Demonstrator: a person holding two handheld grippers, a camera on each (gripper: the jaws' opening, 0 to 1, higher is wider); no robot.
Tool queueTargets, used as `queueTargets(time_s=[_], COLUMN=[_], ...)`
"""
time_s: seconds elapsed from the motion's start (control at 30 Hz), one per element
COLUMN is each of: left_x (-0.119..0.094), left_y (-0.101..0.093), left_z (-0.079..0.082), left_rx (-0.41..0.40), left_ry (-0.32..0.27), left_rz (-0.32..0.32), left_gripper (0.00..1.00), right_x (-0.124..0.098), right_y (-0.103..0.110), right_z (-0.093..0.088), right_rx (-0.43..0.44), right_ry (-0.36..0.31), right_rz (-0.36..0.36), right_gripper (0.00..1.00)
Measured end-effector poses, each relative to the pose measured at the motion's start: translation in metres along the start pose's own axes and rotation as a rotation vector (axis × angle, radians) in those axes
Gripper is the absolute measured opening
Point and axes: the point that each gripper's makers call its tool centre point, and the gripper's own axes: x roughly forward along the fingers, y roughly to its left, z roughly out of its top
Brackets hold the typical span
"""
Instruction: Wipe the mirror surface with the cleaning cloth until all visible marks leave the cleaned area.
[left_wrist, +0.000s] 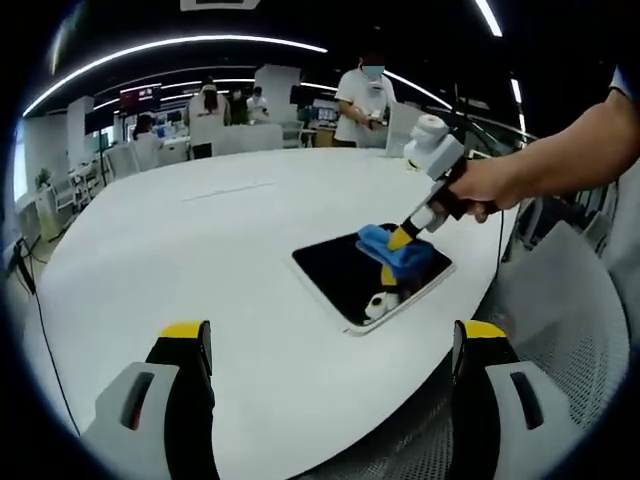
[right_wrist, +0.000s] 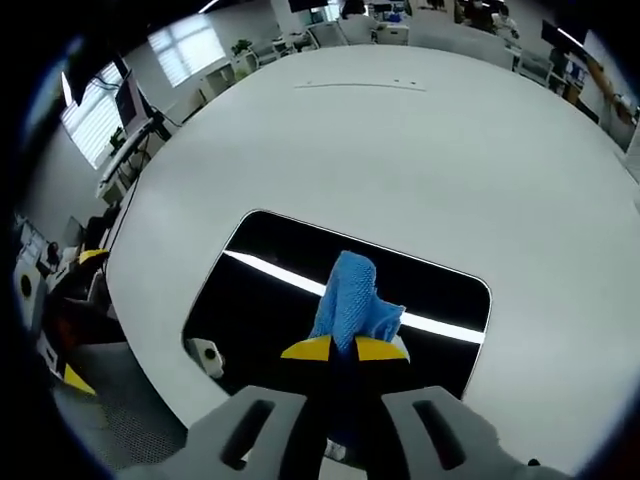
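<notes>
Right claw (right_wrist: 343, 348) clenches the blue cloth (right_wrist: 352, 298) against the unlabelled mirror (right_wrist: 270, 295); left claw (left_wrist: 330, 345) hangs released.

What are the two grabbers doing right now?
Left gripper: open, holding nothing, above the white table.
Right gripper: closed on the crumpled blue cleaning cloth, over the dark rectangular mirror.

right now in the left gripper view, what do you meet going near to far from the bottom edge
left gripper's jaws, wide apart → mirror → blue cloth pinched by the right gripper → bare white table → people standing at the back
</notes>
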Motion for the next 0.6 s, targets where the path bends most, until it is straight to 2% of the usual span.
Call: queueTargets(time_s=[0.07,0.13,0.27,0.43,0.47,0.5,0.53,0.6], left_x=[-0.002,-0.002,0.0,-0.002,-0.002,-0.003,-0.003,-0.004], left_y=[0.006,0.007,0.002,0.0,-0.006,-0.009,-0.011,-0.011], left_z=[-0.001,-0.001,0.0,0.002,0.003,-0.001,0.002,0.011], left_rx=[-0.015,-0.073,-0.058,-0.084,-0.135,-0.168,-0.166,-0.104], left_ry=[-0.003,-0.016,-0.019,-0.011,-0.006,0.023,0.019,-0.023], left_rz=[0.015,0.005,-0.009,-0.023,-0.058,-0.08,-0.089,-0.075], left_gripper=[0.99,0.99,0.99,0.99,0.99,0.99,0.99,0.99], right_x=[-0.002,-0.004,-0.009,-0.015,-0.016,-0.017,-0.018,-0.019], right_y=[-0.008,-0.014,-0.024,-0.036,-0.038,-0.041,-0.043,-0.047], right_z=[-0.002,-0.003,-0.008,-0.015,-0.016,-0.018,-0.019,-0.02], right_rx=[0.008,0.029,0.026,0.047,0.051,0.056,0.059,0.077], right_ry=[-0.002,-0.003,0.003,-0.002,-0.003,-0.004,-0.004,-0.004], right_rz=[-0.008,-0.01,-0.029,-0.04,-0.041,-0.042,-0.041,-0.027], right_gripper=[0.01,0.01,0.01,0.01,0.01,0.01,0.01,0.01])
